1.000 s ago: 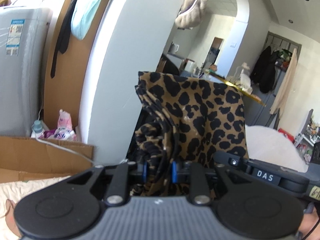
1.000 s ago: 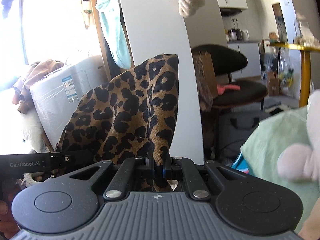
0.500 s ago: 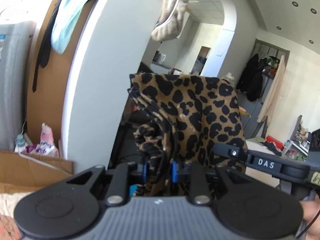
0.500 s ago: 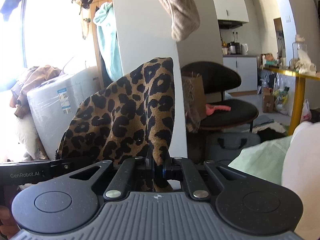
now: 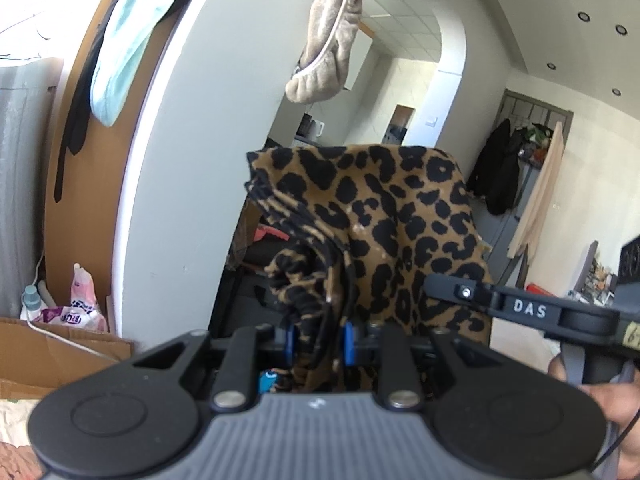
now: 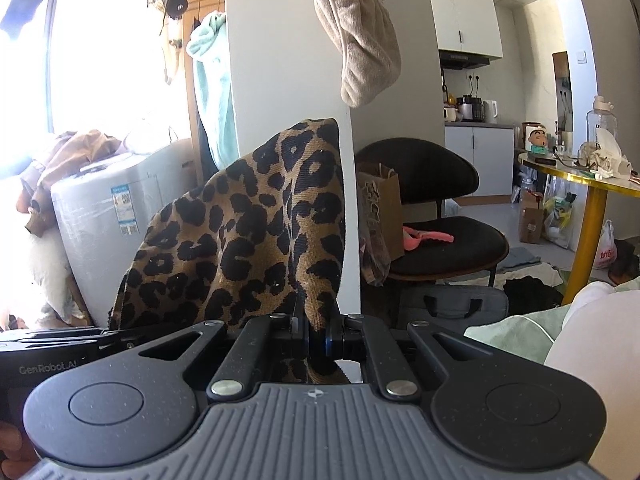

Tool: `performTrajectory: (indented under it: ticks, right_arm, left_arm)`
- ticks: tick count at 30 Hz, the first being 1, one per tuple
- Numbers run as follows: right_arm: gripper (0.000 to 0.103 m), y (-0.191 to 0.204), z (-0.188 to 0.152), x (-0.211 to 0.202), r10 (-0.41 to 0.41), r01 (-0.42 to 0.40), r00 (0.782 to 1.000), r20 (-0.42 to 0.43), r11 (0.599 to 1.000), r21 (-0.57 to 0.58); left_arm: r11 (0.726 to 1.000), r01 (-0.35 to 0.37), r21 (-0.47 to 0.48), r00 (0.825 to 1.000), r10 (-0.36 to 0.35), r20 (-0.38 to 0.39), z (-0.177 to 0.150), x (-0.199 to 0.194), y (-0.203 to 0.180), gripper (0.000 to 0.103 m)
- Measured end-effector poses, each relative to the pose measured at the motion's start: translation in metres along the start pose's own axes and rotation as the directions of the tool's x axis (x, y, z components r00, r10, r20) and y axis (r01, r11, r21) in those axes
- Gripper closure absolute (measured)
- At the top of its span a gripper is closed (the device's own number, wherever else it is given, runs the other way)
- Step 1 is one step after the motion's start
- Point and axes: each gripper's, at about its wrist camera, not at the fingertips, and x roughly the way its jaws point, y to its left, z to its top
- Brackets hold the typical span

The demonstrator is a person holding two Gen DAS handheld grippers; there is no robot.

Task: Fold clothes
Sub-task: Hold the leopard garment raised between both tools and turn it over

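A leopard-print garment (image 5: 384, 216) is held up in the air between both grippers. My left gripper (image 5: 318, 338) is shut on a bunched, pleated edge of it, the cloth standing up between the blue pads. My right gripper (image 6: 316, 336) is shut on another corner of the leopard-print garment (image 6: 256, 236), which rises in a peak above the fingers. In the left wrist view the right gripper's body (image 5: 528, 312) shows at the right, close by, with a hand (image 5: 612, 408) under it. The garment's lower part is hidden behind the gripper bodies.
A white pillar (image 6: 288, 80) stands straight ahead with a beige cloth (image 6: 360, 40) and a mint towel (image 6: 212, 92) hanging by it. A black chair (image 6: 436, 216), a wrapped appliance (image 6: 116, 208), a gold-edged table (image 6: 580, 172) and a cardboard box (image 5: 52, 348) stand around. Pale green bedding (image 6: 516, 332) lies low right.
Both grippers have risen and tilted upward with the garment still stretched between them; the ceiling and hanging beige cloth show more, the bedding and boxes have dropped lower.
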Motion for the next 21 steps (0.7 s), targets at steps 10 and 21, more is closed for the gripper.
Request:
performTrajectory:
  ticks: [10, 21]
  right_arm:
    - [0.097, -0.003, -0.046, 0.061, 0.000, 0.002, 0.997, -0.083, 1.000, 0.031]
    - [0.097, -0.010, -0.115, 0.151, -0.010, 0.014, 0.982, -0.189, 1.000, 0.020]
  left_arm:
    - [0.999, -0.036, -0.030, 0.998, 0.034, -0.055, -0.035, 0.032, 0.035, 0.079]
    - [0.992, -0.096, -0.087, 0.989, 0.085, -0.118, -0.095, 0.092, 0.089, 0.079]
